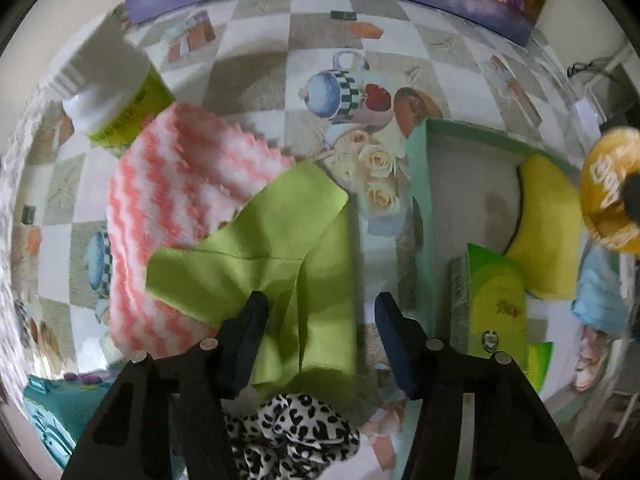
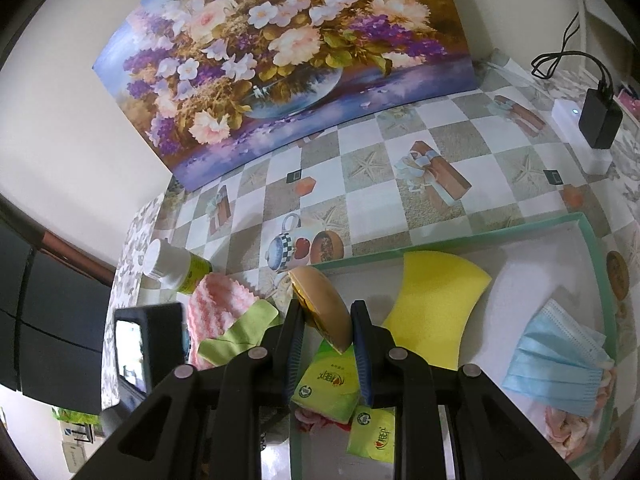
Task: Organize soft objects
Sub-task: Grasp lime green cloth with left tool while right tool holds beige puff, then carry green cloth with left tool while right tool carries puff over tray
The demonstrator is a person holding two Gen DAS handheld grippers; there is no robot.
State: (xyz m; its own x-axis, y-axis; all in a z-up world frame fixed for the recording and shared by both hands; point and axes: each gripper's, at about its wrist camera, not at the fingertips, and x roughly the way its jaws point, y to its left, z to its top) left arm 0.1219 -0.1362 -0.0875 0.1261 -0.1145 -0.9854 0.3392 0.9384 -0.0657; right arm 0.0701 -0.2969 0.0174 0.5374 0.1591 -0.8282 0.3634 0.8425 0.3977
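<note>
**Inspector A:** Table (image 2: 400, 168) under a checked printed cloth; a flower painting (image 2: 280, 60) leans at its far edge. On it, a shallow green-rimmed tray (image 2: 592, 240) holding a yellow sponge (image 2: 436, 300), a blue face mask (image 2: 556, 360) and green tissue packs (image 2: 324, 384).

**Inspector B:** Outside the tray, to its left — a pink-and-white striped cloth (image 1: 172, 208); a lime-green cloth (image 1: 264, 248) lies partly over it; a leopard-print fabric (image 1: 288, 436) sits nearest the left camera; a white-lidded jar (image 1: 108, 92) lies tipped beside the pink cloth.

**Inspector A:** Grippers?

**Inspector B:** Left gripper (image 1: 320, 336) pointing down over the green cloth, jaws apart, the cloth between them; whether the left pad touches it I cannot tell. Right gripper (image 2: 326, 344) pinching a round golden-brown cushion (image 2: 324, 308) — held over the tray's near left corner.
</note>
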